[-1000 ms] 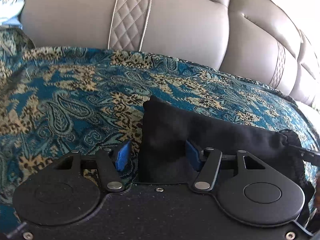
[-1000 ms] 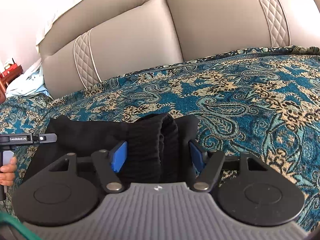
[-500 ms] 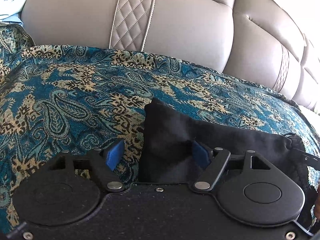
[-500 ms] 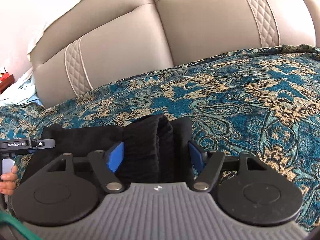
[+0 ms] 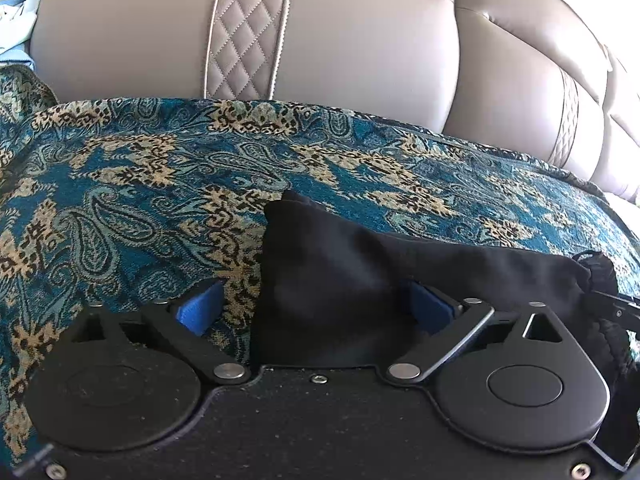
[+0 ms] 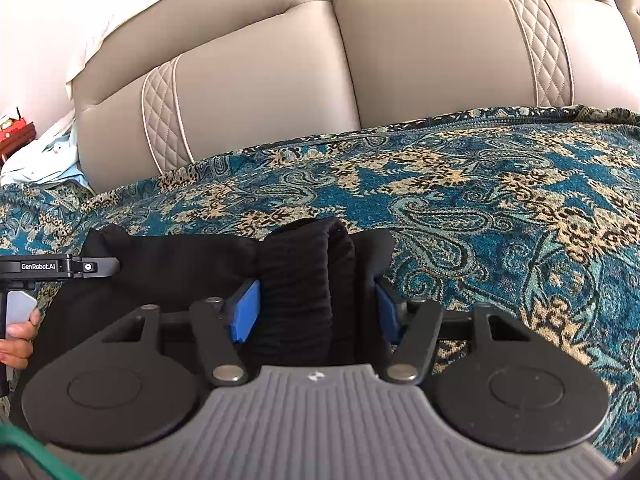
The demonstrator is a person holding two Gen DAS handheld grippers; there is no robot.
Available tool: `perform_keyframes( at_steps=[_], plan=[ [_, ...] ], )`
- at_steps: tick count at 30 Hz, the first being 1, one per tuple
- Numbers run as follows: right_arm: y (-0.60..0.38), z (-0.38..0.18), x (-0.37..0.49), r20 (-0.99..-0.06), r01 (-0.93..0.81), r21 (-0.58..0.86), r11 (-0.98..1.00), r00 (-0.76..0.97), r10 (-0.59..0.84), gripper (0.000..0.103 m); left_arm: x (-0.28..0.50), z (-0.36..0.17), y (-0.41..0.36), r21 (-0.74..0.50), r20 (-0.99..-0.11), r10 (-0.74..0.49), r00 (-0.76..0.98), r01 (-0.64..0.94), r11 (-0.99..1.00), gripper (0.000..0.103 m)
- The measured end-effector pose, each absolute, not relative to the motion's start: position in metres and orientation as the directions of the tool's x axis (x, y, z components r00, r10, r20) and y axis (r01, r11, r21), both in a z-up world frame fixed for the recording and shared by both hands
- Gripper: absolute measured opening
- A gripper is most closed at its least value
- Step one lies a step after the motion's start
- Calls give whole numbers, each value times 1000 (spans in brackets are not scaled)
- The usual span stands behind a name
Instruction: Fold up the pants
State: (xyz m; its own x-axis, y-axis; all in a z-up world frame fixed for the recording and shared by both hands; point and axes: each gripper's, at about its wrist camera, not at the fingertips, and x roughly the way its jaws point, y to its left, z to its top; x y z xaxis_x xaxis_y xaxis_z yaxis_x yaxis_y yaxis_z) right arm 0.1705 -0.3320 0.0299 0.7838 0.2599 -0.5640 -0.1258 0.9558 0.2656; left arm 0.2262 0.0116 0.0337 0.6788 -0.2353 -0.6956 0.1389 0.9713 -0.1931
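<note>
Both tongs stand wide, holding nothing. We see the pants (image 5: 360, 280) as a folded black bundle on the paisley throw (image 5: 140, 200), long axis running side to side from our left gripper (image 5: 316, 308) to our right gripper (image 6: 316, 308). Left straddles its smooth, soft corner; right straddles the ribbed, thick waistband (image 6: 308, 280). Neither is nearer, we judge. Behind sits the taupe leather sofa (image 6: 280, 80).

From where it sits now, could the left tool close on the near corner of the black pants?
Probably yes. The left tool is open and already straddles the edge of the black pants: one pad sits over the patterned cover, the other over the cloth. Nothing lies between.
</note>
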Motion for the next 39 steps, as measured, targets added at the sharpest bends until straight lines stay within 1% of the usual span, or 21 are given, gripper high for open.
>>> perform_keyframes(
  at_steps=[5, 7, 8, 9, 10, 12, 14, 15, 18, 20, 23, 27, 32, 34, 37, 39],
  plan=[
    [-331, 30, 170, -564, -143, 264, 954, 779, 273, 58, 226, 33, 8, -181, -694, -222, 685, 132, 975, 102],
    [-332, 30, 170, -562, -140, 272, 952, 780, 275, 56, 224, 34, 8, -178, -688, -212, 694, 123, 976, 94],
    [-332, 31, 169, -560, -137, 274, 952, 782, 274, 54, 221, 35, 7, -174, -681, -205, 703, 117, 978, 83],
    [-331, 31, 168, -557, -132, 275, 952, 786, 270, 51, 217, 38, 6, -172, -667, -198, 718, 110, 979, 65],
    [-330, 31, 168, -553, -129, 278, 952, 789, 268, 49, 214, 40, 5, -173, -657, -202, 726, 116, 978, 56],
    [-325, 31, 166, -547, -130, 272, 954, 794, 264, 44, 207, 45, -3, -129, -643, -162, 748, 103, 986, 30],
    [-316, 31, 164, -541, -146, 236, 961, 802, 255, 39, 200, 48, -9, -79, -620, -124, 775, 95, 992, 19],
    [-314, 32, 162, -534, -151, 235, 960, 805, 258, 35, 196, 50, -12, -61, -608, -104, 787, 85, 995, 17],
    [-306, 37, 156, -507, -159, 236, 959, 821, 261, 27, 184, 57, -12, -27, -555, -68, 829, 64, 998, 17],
    [-299, 40, 155, -488, -160, 231, 960, 834, 256, 26, 180, 65, -8, -10, -527, -51, 848, 54, 999, 17],
    [-283, 43, 166, -475, -165, 223, 961, 842, 255, 25, 183, 74, 3, 14, -510, -19, 860, 31, 999, 17],
    [-258, 50, 201, -459, -161, 250, 955, 849, 264, 23, 216, 83, 24, 53, -511, 47, 858, -23, 998, 18],
    [-226, 65, 250, -443, -172, 237, 956, 857, 264, 23, 271, 87, 50, 61, -522, 111, 846, -93, 994, 18],
    [-217, 65, 268, -454, -165, 232, 959, 853, 257, 23, 292, 79, 54, 74, -533, 134, 836, -111, 991, 18],
    [-208, 52, 287, -496, -131, 215, 968, 839, 223, 23, 310, 58, 55, 78, -572, 144, 807, -121, 990, 19],
    [-204, 38, 290, -514, -118, 171, 978, 836, 191, 27, 313, 43, 51, 111, -588, 150, 795, -105, 988, 21]
  ],
)
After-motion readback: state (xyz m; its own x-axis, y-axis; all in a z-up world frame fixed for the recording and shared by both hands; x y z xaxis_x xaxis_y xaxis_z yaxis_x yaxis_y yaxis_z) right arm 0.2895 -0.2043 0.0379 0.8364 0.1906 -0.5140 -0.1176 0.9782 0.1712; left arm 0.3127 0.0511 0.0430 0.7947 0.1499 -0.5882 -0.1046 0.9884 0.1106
